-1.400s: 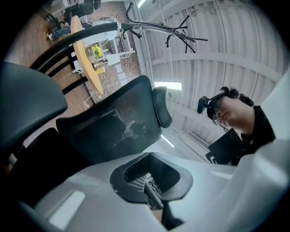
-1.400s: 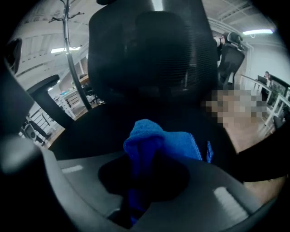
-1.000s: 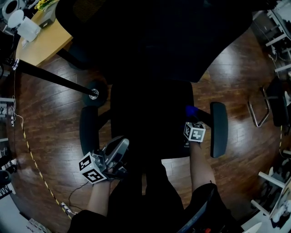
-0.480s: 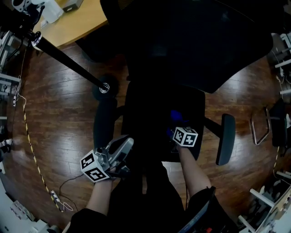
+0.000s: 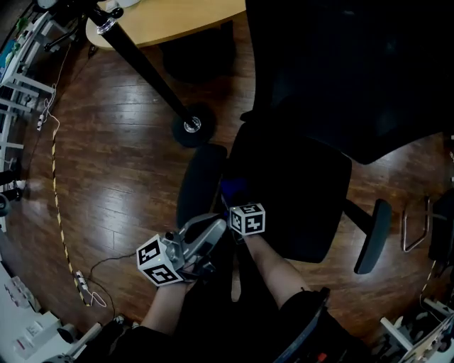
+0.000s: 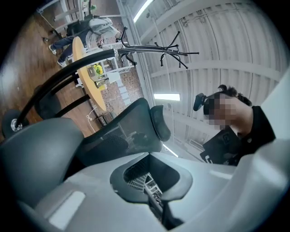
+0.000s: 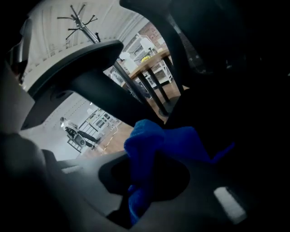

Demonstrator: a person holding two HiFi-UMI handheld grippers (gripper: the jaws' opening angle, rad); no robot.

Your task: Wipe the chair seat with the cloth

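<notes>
Across the seat it has gone: a second ago the right gripper [image 5: 233, 200] was working by the right armrest [image 5: 374, 227], and now it sits at the opposite edge, just left of frame centre in the head view. The view has swung as well, so the chair now fills the right half of the frame.

Dark wooden floor [image 5: 120, 177] spreads over the left half. The black backrest [image 5: 340, 64] takes up the upper right, and the chair seat [image 5: 298, 191] lies below it at centre right. A light wooden desk [image 5: 184, 14] peeks in at the top edge. A black pole [image 5: 142, 60] slants down from the upper left to its round base [image 5: 193, 126]. The left armrest [image 5: 201, 186] stands just left of the seat.

The right gripper's jaws are clamped on the blue cloth [image 7: 154, 145], which bunches up between them. In the head view the cloth [image 5: 233, 190] lies on the seat's left edge, beside that armrest.

The left gripper [image 5: 213, 230] hangs at lower centre left, off the seat, with its jaws pressed together on nothing.
</notes>
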